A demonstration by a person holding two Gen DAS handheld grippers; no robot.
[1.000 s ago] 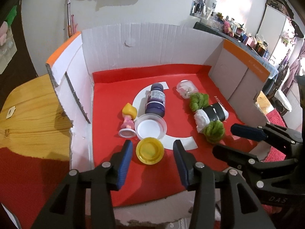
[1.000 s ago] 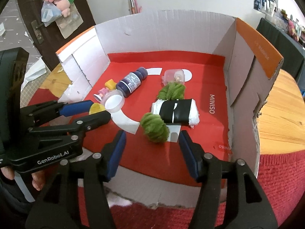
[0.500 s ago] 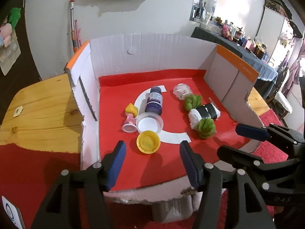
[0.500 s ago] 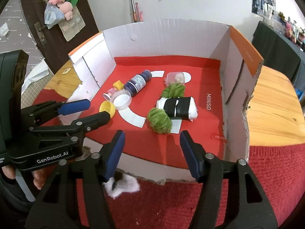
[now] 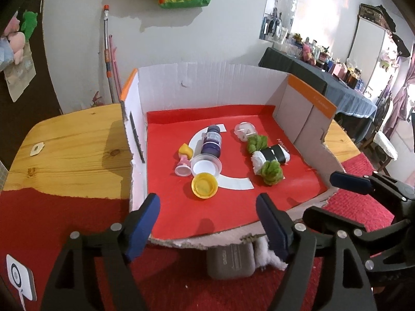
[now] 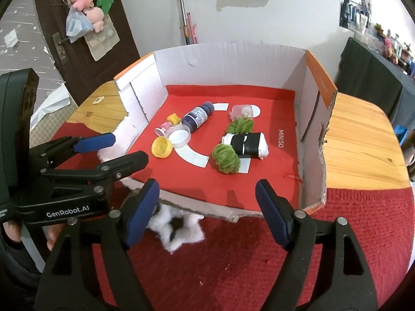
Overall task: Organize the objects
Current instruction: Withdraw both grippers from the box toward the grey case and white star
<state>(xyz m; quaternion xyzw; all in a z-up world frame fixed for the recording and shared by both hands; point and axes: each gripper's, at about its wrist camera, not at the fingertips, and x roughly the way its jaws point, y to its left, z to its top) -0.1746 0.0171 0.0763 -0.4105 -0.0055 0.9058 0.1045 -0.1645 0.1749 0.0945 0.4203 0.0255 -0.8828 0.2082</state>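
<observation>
Cardboard box [image 5: 212, 88] already holds your yellow cap [image 5: 204, 185] and green pompom [image 6: 226, 158] near its torn front edge, so your left gripper [image 5: 207, 204] and right gripper [image 6: 207, 190] hang empty, jaws just spread wide.

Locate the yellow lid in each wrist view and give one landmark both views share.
Left wrist view: the yellow lid lies centre frame, on the red floor of the box, just in front of the clear round tub.
Right wrist view: the yellow lid lies left of centre, next to the same tub.
Shared landmark: the dark blue bottle lying behind the tub.
</observation>
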